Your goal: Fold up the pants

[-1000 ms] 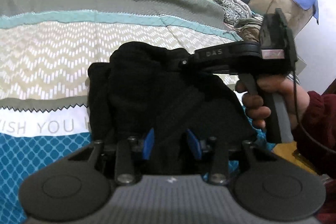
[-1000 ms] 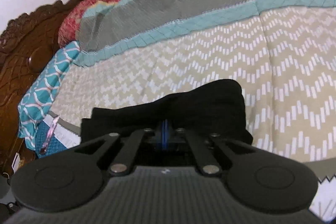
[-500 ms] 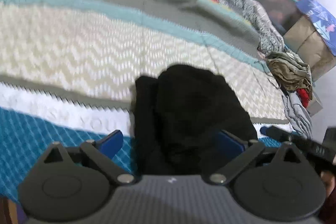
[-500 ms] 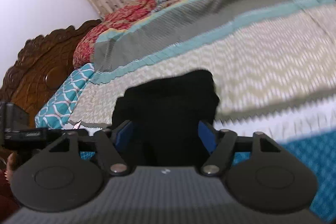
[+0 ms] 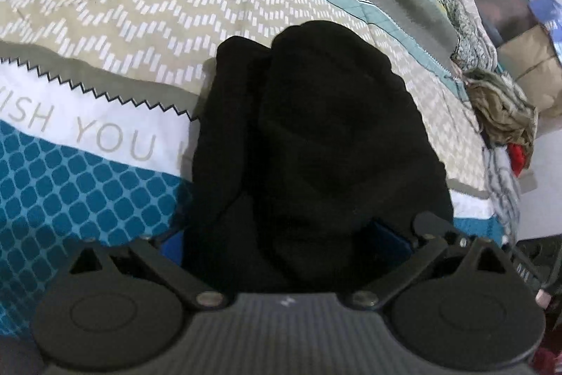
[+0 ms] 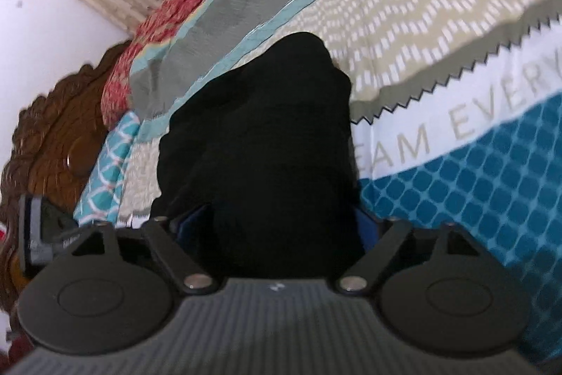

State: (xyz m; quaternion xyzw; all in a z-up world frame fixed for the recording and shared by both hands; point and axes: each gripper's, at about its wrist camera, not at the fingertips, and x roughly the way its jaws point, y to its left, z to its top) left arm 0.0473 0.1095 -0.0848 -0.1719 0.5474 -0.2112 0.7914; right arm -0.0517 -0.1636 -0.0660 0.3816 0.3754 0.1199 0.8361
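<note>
Left wrist: black pants in folded lumpy bundle on bedspread; left gripper wide, right gripper opening.

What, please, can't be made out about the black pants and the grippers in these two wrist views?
- Left wrist: folded black fabric pants hide the left gripper's blue pads; near edge cut off by the gripper body.
- Right wrist: the right gripper's opening jaws straddle the pants; folds unreadable, black and blurred.

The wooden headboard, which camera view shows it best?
The right wrist view: the carved wooden headboard fills its left edge, behind the black pants on the bedspread. The left wrist view shows none of it, only the pants, the bedspread and piled clothes at the right.
</note>
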